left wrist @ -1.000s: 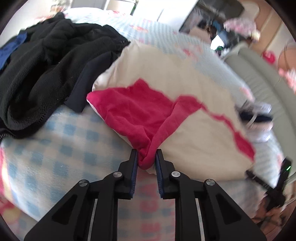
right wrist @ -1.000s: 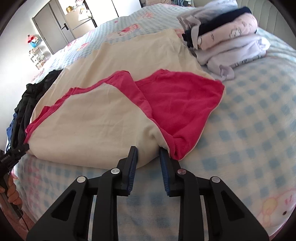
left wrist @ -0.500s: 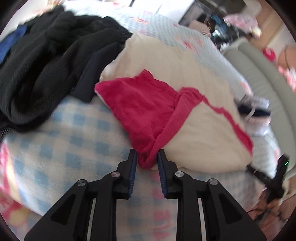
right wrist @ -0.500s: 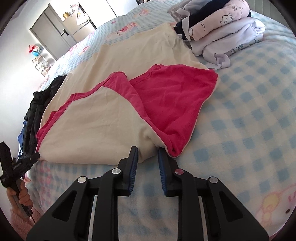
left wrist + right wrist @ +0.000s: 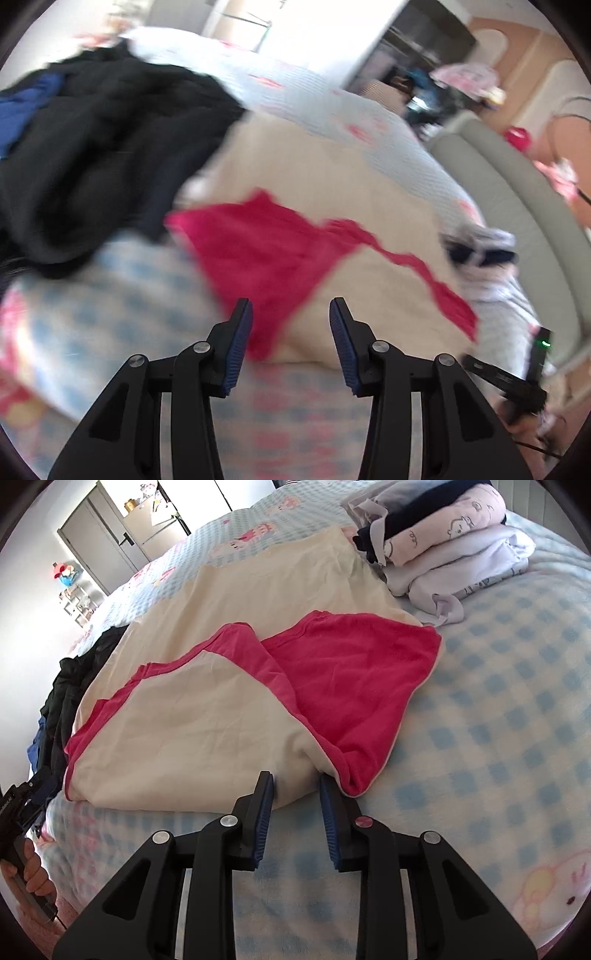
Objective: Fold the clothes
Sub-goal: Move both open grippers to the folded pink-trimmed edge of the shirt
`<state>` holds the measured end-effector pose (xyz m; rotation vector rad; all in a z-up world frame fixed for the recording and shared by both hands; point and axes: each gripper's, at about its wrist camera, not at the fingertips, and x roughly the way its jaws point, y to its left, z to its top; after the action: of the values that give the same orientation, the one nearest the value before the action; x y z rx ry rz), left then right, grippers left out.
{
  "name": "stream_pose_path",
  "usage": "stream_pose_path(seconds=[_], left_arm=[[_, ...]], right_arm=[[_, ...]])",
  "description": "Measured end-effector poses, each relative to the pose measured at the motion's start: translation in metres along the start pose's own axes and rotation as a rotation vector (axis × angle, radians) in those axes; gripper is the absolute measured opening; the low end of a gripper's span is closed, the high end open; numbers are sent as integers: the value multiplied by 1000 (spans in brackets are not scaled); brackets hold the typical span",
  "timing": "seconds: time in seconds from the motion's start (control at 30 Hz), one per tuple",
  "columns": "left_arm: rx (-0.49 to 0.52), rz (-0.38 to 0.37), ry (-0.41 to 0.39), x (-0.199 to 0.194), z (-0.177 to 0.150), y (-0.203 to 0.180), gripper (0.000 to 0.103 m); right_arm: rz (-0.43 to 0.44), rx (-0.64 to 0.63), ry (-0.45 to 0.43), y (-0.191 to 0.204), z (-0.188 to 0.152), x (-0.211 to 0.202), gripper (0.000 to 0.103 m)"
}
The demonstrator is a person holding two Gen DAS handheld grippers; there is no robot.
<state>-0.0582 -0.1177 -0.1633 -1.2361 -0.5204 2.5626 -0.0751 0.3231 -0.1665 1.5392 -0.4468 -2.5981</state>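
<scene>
While the cream and pink garment [image 5: 207, 716] lies half-folded on the checked blanket [image 5: 498, 738], its near pink corner, clamped a second ago, now hangs free between the left gripper [image 5: 291, 317], whose jaws are opening. The right gripper [image 5: 295, 790] is opening too, the near cream hem between its pads without pressing. Dark clothes [image 5: 103, 147] are heaped left, folded clothes [image 5: 443, 542] stacked right.

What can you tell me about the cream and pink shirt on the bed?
The shirt looks like soft cotton, cream with bright pink sleeves folded in over the body. It lies flat on the checked blanket, between a dark clothes pile and a stack of folded clothes. The right gripper has the near cream edge between its opening jaws. The left gripper is opening too, and the pads do not press the cloth.
</scene>
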Motion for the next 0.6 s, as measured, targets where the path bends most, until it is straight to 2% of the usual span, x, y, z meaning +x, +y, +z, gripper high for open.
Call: stream_pose_path(seconds=[0.1, 0.2, 0.27, 0.4, 0.43, 0.47, 0.53, 0.6], left_arm=[[115, 102, 92, 33, -6, -11, 44], [120, 146, 165, 49, -16, -1, 41], [131, 160, 175, 44, -21, 2, 36], [134, 234, 189, 22, -26, 12, 36], [78, 186, 185, 15, -27, 18, 35], [-3, 118, 177, 7, -28, 26, 35], [-100, -23, 177, 0, -31, 29, 36], [-124, -117, 188, 5, -34, 21, 41]], right_arm=[[10, 8, 2, -4, 0, 3, 26], [23, 6, 2, -8, 1, 3, 23], [28, -4, 8, -12, 1, 3, 23], [35, -6, 13, -17, 0, 1, 22], [39, 1, 12, -18, 0, 0, 22], [51, 10, 9, -17, -1, -1, 25], [89, 21, 10, -14, -3, -2, 34], [111, 20, 32, -8, -5, 5, 37]])
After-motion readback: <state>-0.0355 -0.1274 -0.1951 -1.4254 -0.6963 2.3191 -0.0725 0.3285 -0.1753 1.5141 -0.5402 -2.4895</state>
